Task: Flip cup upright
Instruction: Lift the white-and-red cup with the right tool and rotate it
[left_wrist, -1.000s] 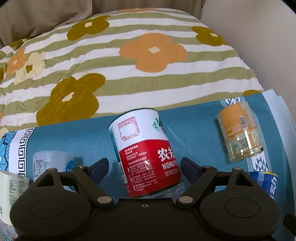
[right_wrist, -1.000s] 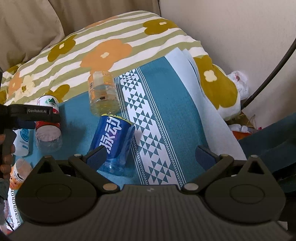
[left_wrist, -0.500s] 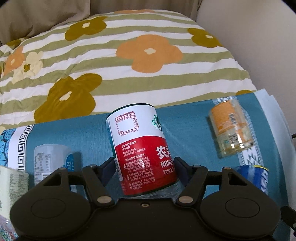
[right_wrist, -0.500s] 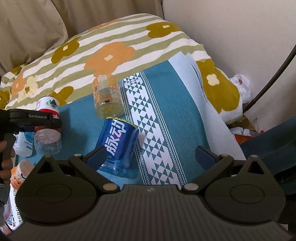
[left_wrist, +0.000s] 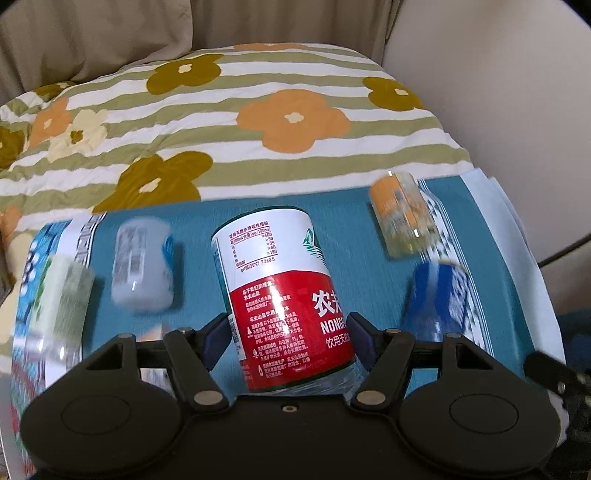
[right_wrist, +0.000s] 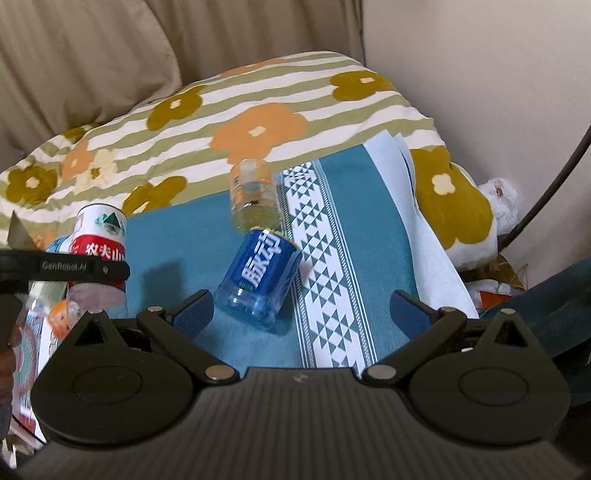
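Observation:
A clear cup with a red and white label (left_wrist: 284, 295) is held between the fingers of my left gripper (left_wrist: 288, 338), raised off the teal cloth (left_wrist: 207, 218) with its closed end pointing away. It also shows at the left of the right wrist view (right_wrist: 99, 240). My right gripper (right_wrist: 303, 310) is open and empty above the teal cloth, just behind a blue-labelled cup (right_wrist: 258, 277) lying on its side.
More cups lie on the cloth: an orange-labelled one (left_wrist: 402, 218) (right_wrist: 253, 195), a white one (left_wrist: 142, 262), a pale green one (left_wrist: 61, 291). A flowered striped quilt (left_wrist: 258, 122) lies behind. A wall stands to the right, and the bed edge drops off there.
My left gripper has shut on the red and white cup and lifted it off the cloth. The right gripper has barely moved.

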